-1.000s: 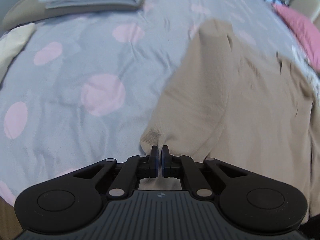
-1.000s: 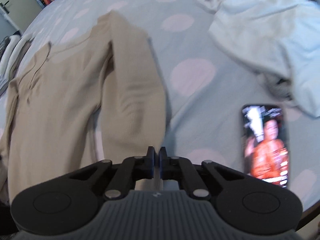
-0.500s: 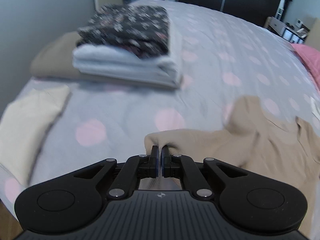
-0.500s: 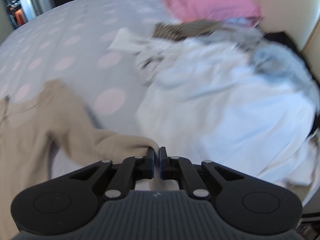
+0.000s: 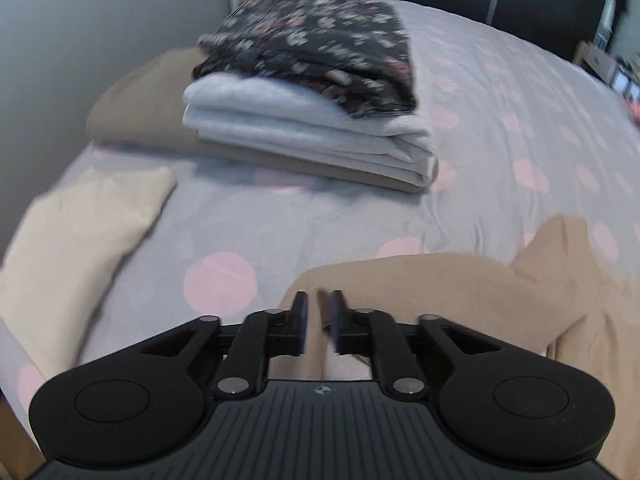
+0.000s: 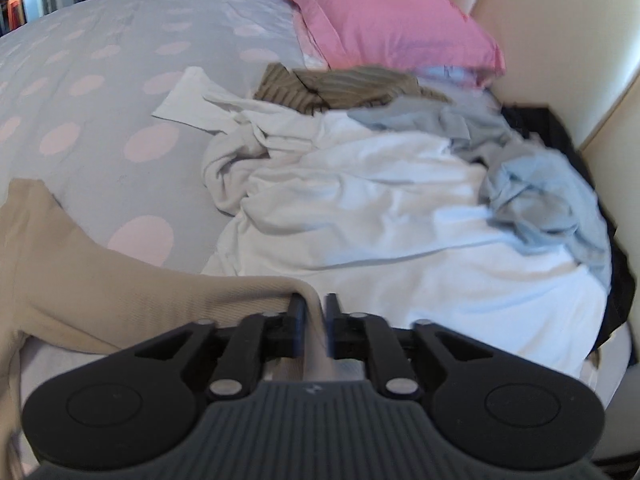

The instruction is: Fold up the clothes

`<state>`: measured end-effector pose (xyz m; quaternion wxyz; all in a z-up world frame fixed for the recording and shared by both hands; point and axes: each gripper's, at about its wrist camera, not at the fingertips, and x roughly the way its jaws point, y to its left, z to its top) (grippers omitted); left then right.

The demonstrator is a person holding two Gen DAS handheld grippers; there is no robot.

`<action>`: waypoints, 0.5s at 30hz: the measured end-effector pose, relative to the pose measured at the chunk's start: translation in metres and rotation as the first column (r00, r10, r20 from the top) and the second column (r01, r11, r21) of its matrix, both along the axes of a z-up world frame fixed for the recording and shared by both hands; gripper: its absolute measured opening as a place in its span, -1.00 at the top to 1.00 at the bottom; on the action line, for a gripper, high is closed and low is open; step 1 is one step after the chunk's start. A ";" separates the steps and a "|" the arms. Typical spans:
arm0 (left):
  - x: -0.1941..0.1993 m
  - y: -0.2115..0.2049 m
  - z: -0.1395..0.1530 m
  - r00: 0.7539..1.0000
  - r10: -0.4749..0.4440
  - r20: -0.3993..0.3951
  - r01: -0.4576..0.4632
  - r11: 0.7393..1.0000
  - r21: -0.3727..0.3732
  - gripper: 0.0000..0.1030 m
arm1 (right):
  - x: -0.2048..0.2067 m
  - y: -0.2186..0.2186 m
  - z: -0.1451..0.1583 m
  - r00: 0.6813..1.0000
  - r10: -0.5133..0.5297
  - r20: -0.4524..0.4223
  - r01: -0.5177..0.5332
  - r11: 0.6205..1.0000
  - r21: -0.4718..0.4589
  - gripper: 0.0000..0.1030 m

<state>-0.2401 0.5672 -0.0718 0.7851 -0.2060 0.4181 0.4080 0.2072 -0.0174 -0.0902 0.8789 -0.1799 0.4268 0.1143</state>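
A tan ribbed long-sleeve top [image 5: 460, 292] lies on the grey bedspread with pink dots [image 5: 280, 232]. My left gripper [image 5: 319, 312] sits over one sleeve end, its jaws a small gap apart with the cloth lying between and under them. In the right wrist view the other tan sleeve [image 6: 132, 292] runs in from the left. My right gripper [image 6: 314, 314] is over that sleeve's end, its jaws slightly parted with a fold of cloth in the gap.
A stack of folded clothes [image 5: 312, 92], floral on top, sits ahead of the left gripper. A cream folded piece [image 5: 76, 236] lies at left. A heap of unfolded white and blue clothes [image 6: 400, 208], a pink pillow [image 6: 380, 16] and a cream headboard [image 6: 560, 40] lie ahead of the right gripper.
Both grippers swung outward with the sleeve ends, pulling the sleeves out sideways. Both pairs of jaws, shut half a second ago, now stand slightly apart.
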 end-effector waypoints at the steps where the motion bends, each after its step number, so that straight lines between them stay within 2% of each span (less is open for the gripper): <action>1: 0.002 -0.006 0.003 1.000 -0.019 -0.005 0.019 1.000 0.021 0.67 | -0.008 0.002 0.003 0.999 0.013 0.034 -0.013 1.000 -0.008 0.10; 3: 0.007 -0.021 0.008 0.998 -0.067 -0.009 0.068 0.997 0.044 0.64 | -0.025 0.005 0.008 0.997 0.051 0.054 -0.052 0.999 0.007 0.10; 7: 0.014 -0.060 0.012 0.976 -0.217 0.002 0.217 0.976 0.006 0.62 | -0.066 0.019 0.008 0.988 0.147 -0.043 -0.142 0.984 0.104 0.14; 12: 0.006 -0.105 -0.006 0.942 -0.336 0.012 0.336 0.937 -0.096 0.59 | -0.140 0.047 -0.008 0.935 0.328 -0.135 -0.309 0.941 0.140 0.19; 15: -0.005 -0.129 -0.023 0.924 -0.382 -0.022 0.375 0.916 -0.144 0.59 | -0.182 0.056 -0.018 0.897 0.407 -0.172 -0.381 0.909 0.168 0.27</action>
